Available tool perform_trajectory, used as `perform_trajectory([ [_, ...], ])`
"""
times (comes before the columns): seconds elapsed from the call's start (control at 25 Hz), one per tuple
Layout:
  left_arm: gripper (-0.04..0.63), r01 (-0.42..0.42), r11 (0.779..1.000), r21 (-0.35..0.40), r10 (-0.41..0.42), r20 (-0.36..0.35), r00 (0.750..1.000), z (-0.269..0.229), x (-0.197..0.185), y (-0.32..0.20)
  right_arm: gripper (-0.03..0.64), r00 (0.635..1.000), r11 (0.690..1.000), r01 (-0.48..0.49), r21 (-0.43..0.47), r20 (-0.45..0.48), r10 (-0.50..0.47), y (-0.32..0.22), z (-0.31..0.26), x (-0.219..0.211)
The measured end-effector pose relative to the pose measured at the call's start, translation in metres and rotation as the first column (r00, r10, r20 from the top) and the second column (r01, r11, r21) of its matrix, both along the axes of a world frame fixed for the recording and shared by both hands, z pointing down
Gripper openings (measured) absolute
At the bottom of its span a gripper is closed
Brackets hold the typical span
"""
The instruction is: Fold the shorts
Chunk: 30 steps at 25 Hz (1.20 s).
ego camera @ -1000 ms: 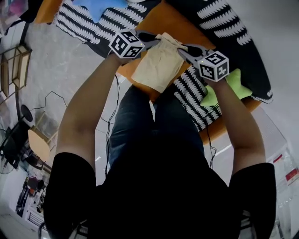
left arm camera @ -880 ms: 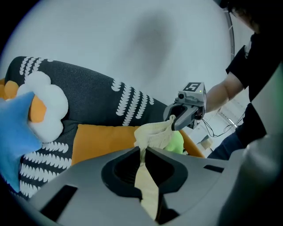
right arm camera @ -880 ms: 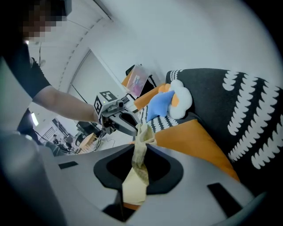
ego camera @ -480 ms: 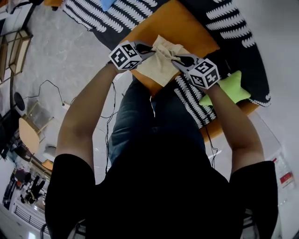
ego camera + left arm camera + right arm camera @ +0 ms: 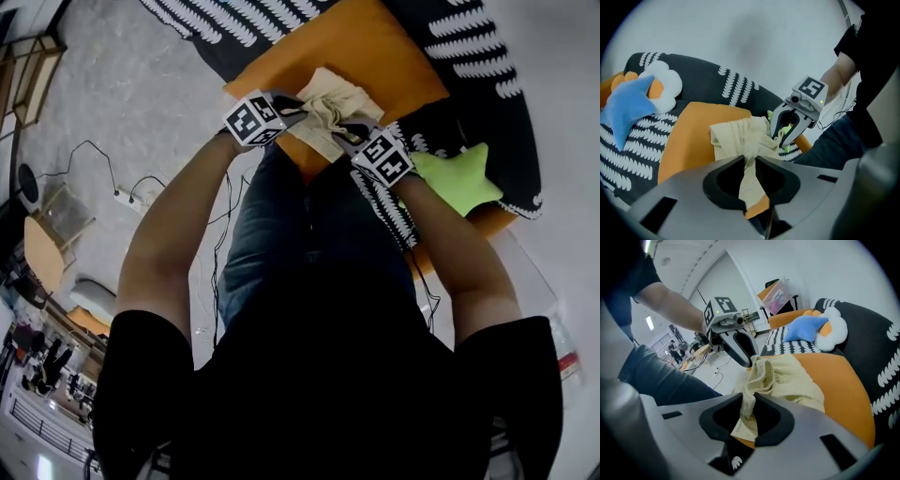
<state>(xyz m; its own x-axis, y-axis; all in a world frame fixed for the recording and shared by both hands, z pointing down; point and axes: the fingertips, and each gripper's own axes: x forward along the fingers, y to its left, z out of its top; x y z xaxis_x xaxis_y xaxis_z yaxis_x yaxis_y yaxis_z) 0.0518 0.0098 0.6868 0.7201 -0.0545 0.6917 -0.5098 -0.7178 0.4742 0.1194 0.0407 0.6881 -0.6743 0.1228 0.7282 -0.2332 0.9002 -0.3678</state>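
Observation:
The cream shorts (image 5: 330, 101) lie bunched on the orange seat cushion (image 5: 375, 42). My left gripper (image 5: 302, 105) pinches their near left edge, and cloth (image 5: 736, 136) runs down between its jaws (image 5: 750, 161), which have just eased slightly wider but still press on it. My right gripper (image 5: 343, 133) is shut on the near right edge, where a ribbed fold (image 5: 761, 373) drops between its jaws (image 5: 749, 403). The two grippers sit close together. Each shows in the other's view: the right gripper (image 5: 782, 137) and the left gripper (image 5: 749, 358).
A green star pillow (image 5: 459, 178) lies to the right on the black-and-white patterned sofa cover (image 5: 469, 56). A blue star pillow (image 5: 628, 105) and a white flower pillow (image 5: 665, 82) sit further along. The person's jeans-clad legs (image 5: 309, 244) are just below the grippers. Cables (image 5: 122, 192) lie on the floor at left.
Both grippers have moved nearer the person and closer together, carrying the shorts' edge. The shorts, hanging long before, now lie gathered on the cushion. The right gripper has rolled.

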Motion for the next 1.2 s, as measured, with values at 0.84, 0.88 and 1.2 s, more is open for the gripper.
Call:
perform_trajectory([
  [0.84,0.097,0.193,0.981,-0.007,-0.192,0.113,0.975,0.033,-0.012,0.037,0.121,0.972,0.972,0.209,0.112,-0.133,-0.193,0.076,0.053,-0.019],
  [0.88,0.095,0.194,0.981,-0.01,-0.191,0.127,0.973,0.037,-0.014,0.038,0.126,0.972,0.972,0.207,0.108,-0.136,-0.192,0.079,0.056,-0.018],
  [1.2,0.078,0.231,0.97,-0.071,-0.209,0.233,0.95,0.052,-0.026,0.053,0.144,0.981,0.992,0.122,0.035,-0.154,-0.116,0.086,0.065,-0.011],
])
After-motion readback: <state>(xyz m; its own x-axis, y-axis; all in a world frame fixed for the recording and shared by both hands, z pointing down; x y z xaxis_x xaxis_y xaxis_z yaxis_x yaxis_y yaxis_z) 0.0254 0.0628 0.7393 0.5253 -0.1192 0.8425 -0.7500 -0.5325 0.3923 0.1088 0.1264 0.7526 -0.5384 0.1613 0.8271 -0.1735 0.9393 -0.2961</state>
